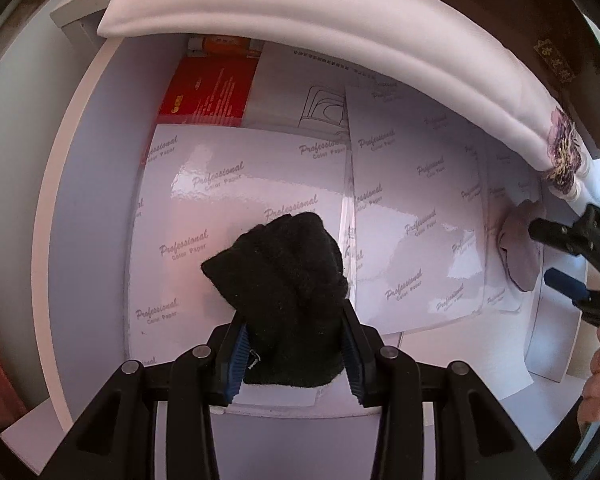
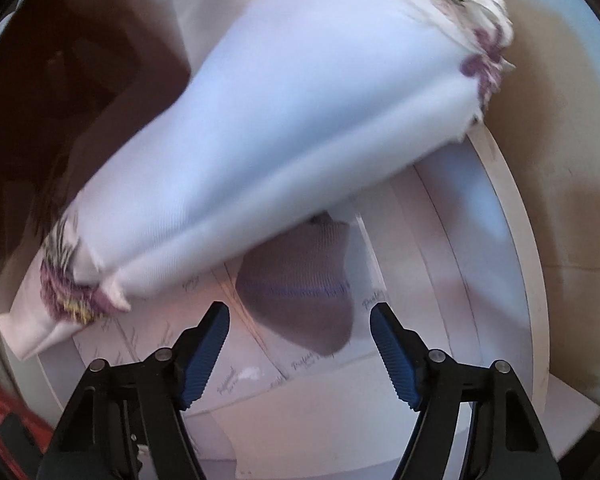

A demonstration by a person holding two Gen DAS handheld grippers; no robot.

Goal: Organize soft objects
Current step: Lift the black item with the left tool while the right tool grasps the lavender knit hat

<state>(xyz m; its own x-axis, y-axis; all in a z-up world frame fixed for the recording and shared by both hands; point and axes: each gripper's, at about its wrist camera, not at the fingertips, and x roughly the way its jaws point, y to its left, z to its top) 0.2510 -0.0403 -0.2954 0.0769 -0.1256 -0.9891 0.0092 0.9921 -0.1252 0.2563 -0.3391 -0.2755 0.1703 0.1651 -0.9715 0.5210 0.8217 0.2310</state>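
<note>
Left gripper [image 1: 296, 344] points down into a white drawer [image 1: 96, 128] and pinches a black fleecy sock [image 1: 284, 280] between its blue pads; the sock bulges past the fingertips and hangs just over glossy "Professional Color Paper" packs [image 1: 236, 208] lining the drawer floor. Can't tell if the sock tip touches the paper yet. Right gripper [image 2: 300, 344] has jaws spread with nothing between them, hovering above a grey-mauve sock [image 2: 300, 300] lying on the paper near the drawer's right side; in the left wrist view its fingers sit on either side of that sock but the pads don't press it. A folded white cloth with purple floral trim [image 2: 284, 128] is draped across the drawer's far edge and overhangs the grey sock's far end. Judgement: step in hand is placing the black sock while the right lines up a pick on the grey one. To do it well: lower the left until the sock rests on the paper before releasing, since the glossy surface is likely slippery and a drop could skid. For the right, centre the pads over the sock's thick middle, come down clear of the white cloth's edge so it isn't snagged, and close fully since thin fabric compresses.
</note>
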